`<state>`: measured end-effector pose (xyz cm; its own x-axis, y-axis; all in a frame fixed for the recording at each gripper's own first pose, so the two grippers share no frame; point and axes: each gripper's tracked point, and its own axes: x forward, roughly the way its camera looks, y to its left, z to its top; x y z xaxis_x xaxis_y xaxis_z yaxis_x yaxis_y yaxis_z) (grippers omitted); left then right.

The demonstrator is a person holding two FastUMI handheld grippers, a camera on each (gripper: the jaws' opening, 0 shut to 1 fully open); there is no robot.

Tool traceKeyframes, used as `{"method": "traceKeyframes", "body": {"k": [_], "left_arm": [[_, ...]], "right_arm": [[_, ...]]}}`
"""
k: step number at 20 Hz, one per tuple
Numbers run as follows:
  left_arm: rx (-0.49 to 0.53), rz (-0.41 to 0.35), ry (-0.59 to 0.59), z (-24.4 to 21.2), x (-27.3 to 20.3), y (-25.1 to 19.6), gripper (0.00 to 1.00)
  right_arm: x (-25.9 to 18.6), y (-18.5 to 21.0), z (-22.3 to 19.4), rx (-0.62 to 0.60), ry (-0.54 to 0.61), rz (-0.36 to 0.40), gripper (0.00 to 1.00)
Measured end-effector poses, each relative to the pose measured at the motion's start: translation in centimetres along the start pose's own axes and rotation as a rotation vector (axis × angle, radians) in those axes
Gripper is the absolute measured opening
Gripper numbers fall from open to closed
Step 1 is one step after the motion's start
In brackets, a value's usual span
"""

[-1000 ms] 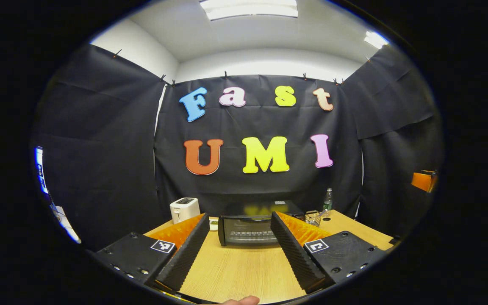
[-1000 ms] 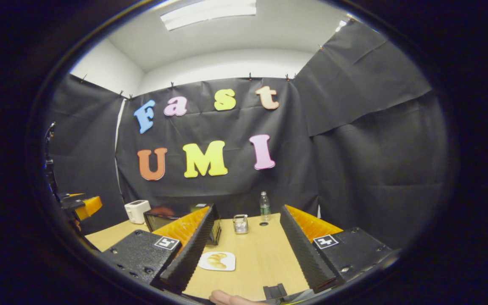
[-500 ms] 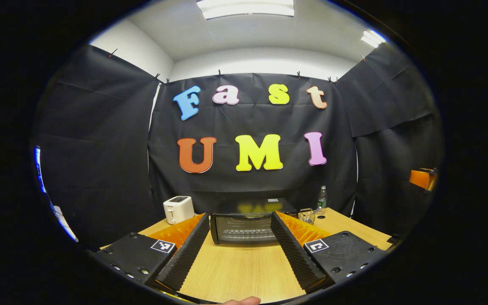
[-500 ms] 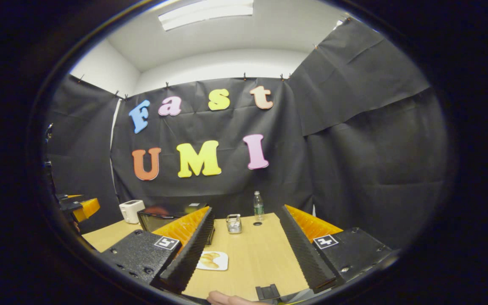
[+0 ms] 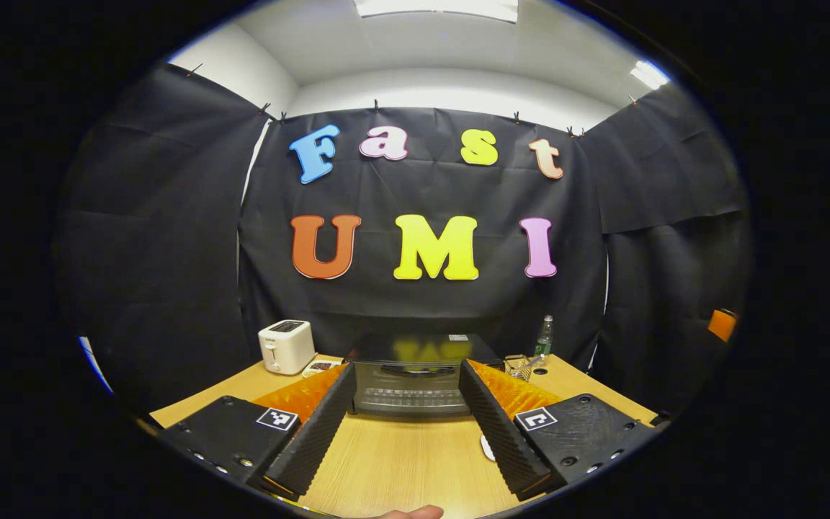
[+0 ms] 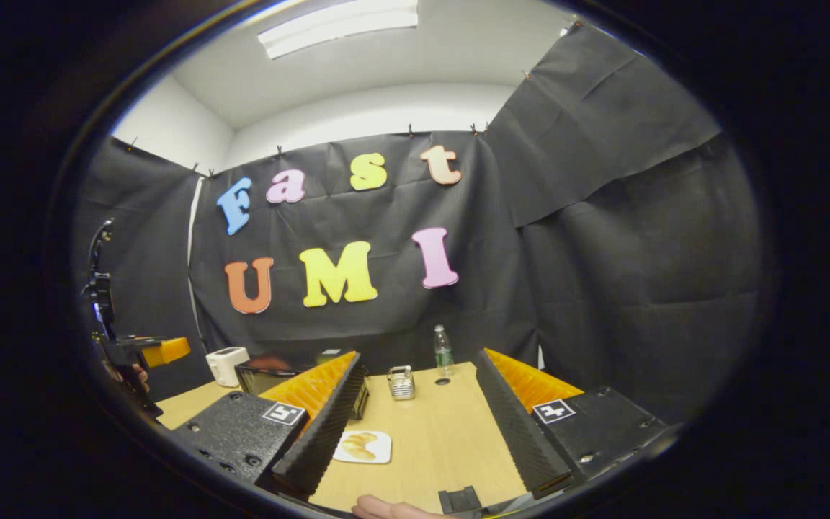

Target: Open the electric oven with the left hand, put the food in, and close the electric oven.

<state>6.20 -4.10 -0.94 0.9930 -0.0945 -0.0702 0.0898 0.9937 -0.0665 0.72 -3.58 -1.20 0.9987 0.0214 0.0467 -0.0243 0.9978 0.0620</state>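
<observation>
Since the earlier frame, left gripper (image 5: 406, 404) has swung to face the electric oven (image 5: 415, 375) squarely; toaster (image 5: 286, 346) sits further left of the oven. Oven: door closed, at the counter's (image 5: 400, 468) back edge. Left gripper: fingers spread, holding nothing, short of the oven front. Right gripper (image 6: 422, 404): fingers spread, holding nothing. Food (image 6: 359, 446): on a white plate (image 6: 379, 454), in front of the oven. Bottle (image 6: 443, 349) and wire holder (image 6: 401, 382): right of the oven.
</observation>
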Motion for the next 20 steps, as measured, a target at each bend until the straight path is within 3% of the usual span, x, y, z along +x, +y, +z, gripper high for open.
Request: {"method": "traceKeyframes", "body": {"k": [7, 10, 14, 17, 20], "left_arm": [[-0.023, -0.141, 0.149, -3.7, 8.8, -2.9, 0.94], [-0.042, -0.109, 0.165, -4.9, 13.2, -1.8, 0.94], [-0.012, 0.007, 0.217, -8.2, 19.4, 0.4, 0.93], [0.07, 0.029, 0.245, -10.3, 22.5, 0.6, 0.93], [0.019, -0.012, 0.263, -11.8, 24.1, -0.6, 0.93]], "right_arm": [[0.9, -1.0, -1.4, -0.014, 0.011, 0.008, 0.99], [1.3, -0.9, -1.8, -0.015, 0.011, 0.019, 0.99], [1.9, -0.7, -3.1, -0.05, 0.021, 0.042, 0.99], [2.5, -0.9, -4.2, -0.071, 0.039, 0.039, 0.96], [3.1, -0.5, -5.5, -0.07, 0.069, 0.054, 0.99]]}}
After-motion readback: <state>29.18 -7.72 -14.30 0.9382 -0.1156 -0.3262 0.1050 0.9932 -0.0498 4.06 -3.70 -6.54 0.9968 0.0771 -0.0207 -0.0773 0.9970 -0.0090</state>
